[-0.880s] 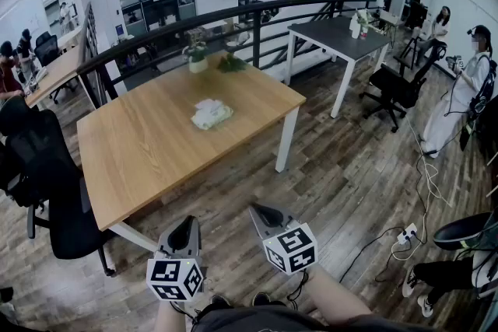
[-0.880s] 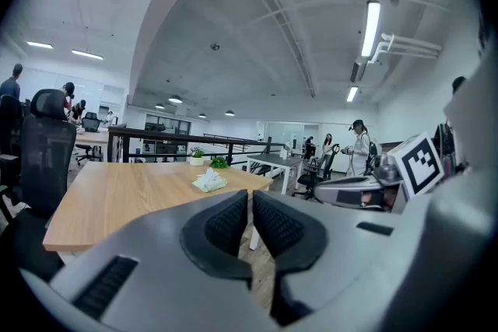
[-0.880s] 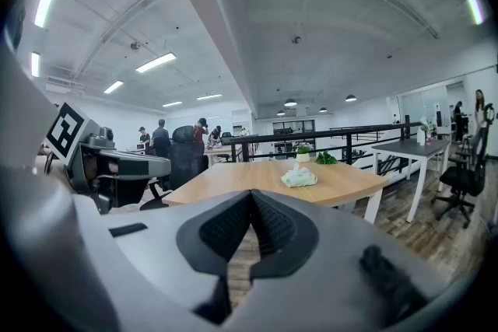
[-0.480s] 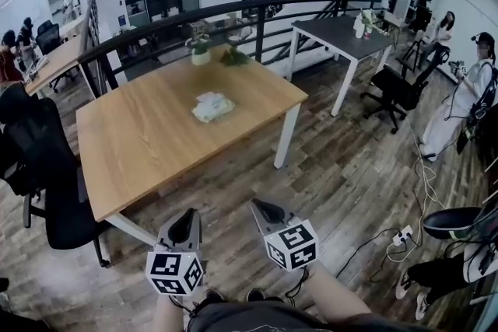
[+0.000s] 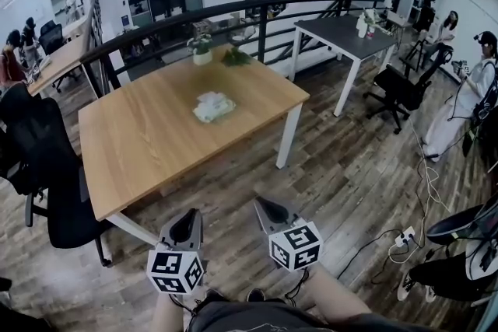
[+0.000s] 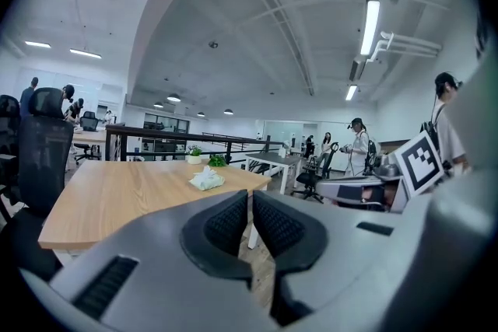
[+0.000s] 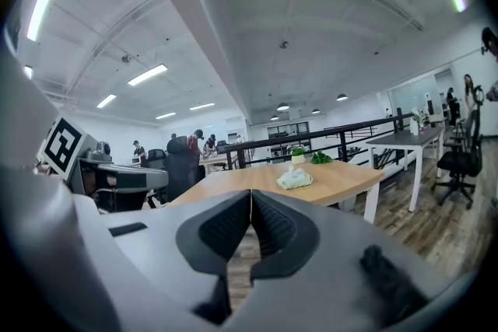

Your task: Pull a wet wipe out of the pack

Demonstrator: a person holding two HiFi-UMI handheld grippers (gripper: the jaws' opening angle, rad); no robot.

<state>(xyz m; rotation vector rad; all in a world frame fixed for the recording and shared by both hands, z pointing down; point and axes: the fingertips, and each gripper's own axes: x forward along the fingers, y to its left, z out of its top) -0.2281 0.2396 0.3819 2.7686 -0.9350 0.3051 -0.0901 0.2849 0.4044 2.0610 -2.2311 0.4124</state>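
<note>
A pale green wet wipe pack [image 5: 213,106] lies on the wooden table [image 5: 156,144], with a white wipe sticking up from its top. It shows far off in the left gripper view as the pack [image 6: 206,180] and in the right gripper view as the pack [image 7: 295,179]. My left gripper [image 5: 185,228] and right gripper [image 5: 268,211] hang side by side over the floor, well short of the table's near edge. Both are shut with nothing between the jaws.
A black office chair [image 5: 47,183] stands at the table's left side. A small potted plant [image 5: 201,51] and green leaves [image 5: 234,57] sit at the table's far edge by a dark railing [image 5: 233,12]. A grey table [image 5: 342,35], chairs, people and floor cables [image 5: 405,237] lie to the right.
The view has shifted slightly, and both grippers have stayed low and close together in front of me, still shut.
</note>
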